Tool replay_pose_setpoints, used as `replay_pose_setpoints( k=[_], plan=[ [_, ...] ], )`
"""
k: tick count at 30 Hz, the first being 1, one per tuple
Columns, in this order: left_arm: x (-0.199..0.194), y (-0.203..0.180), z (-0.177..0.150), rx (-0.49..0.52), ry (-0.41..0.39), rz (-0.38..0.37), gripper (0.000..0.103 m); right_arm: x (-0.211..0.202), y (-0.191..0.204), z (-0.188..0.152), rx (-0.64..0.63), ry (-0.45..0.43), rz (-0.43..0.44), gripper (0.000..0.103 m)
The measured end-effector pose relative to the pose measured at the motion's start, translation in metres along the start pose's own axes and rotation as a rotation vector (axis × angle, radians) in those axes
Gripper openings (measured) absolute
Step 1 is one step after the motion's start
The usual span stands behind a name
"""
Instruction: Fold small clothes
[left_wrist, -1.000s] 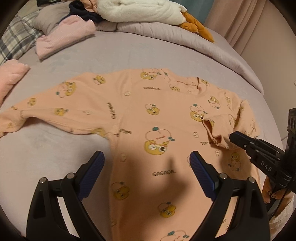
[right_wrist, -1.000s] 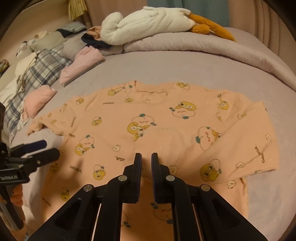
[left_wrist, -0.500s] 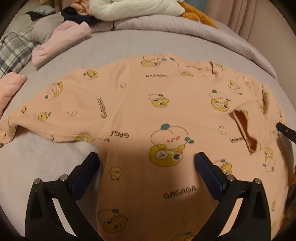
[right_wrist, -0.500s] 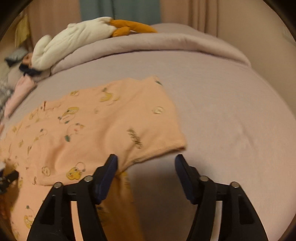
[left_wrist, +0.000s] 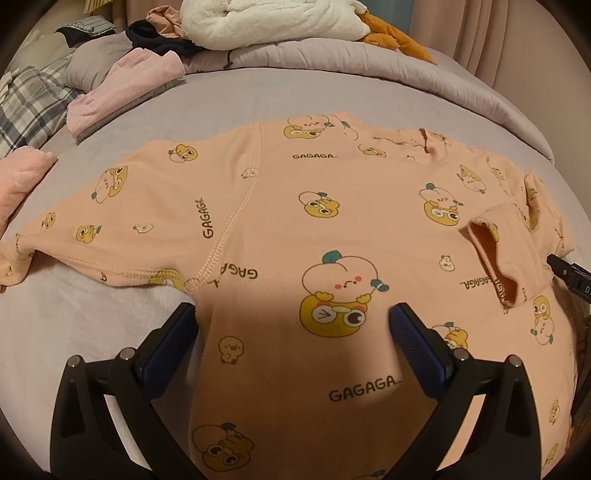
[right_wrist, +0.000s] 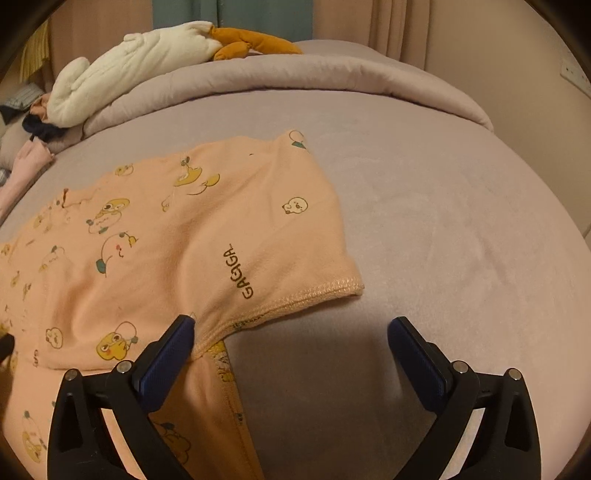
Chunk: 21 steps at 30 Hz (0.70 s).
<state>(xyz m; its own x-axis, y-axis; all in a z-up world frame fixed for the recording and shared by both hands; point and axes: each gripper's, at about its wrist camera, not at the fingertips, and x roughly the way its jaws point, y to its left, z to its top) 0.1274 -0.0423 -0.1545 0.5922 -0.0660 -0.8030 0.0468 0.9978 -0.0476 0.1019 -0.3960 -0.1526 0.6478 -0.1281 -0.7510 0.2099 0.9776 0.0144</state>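
A peach shirt printed with yellow cartoon figures lies spread on the grey bed sheet. Its left sleeve stretches out flat. The right sleeve is folded in over the body, cuff towards the middle. My left gripper hangs open just over the shirt's body by the left armpit, pads clear of the cloth. My right gripper sits at the folded right edge, its jaws opening. Only the seam's corner and bare sheet lie between them, and the left pad is at the cloth.
Folded pink clothes and a plaid pillow lie at the back left, another pink garment at the left edge. A white plush toy rests on the rolled duvet. Bare sheet stretches to the shirt's right.
My right gripper has opened from nearly shut and swung right, from over the shirt's middle to its folded right edge. My left gripper has sunk closer to the shirt.
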Motion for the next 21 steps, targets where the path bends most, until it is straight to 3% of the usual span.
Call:
replay_pose_setpoints(
  k=[21],
  plan=[
    [-0.0001,-0.0003,-0.0002,0.000,-0.001,-0.001,0.103,0.0010,-0.0018,-0.0040,0.007,0.005,0.010,0.102]
  ],
)
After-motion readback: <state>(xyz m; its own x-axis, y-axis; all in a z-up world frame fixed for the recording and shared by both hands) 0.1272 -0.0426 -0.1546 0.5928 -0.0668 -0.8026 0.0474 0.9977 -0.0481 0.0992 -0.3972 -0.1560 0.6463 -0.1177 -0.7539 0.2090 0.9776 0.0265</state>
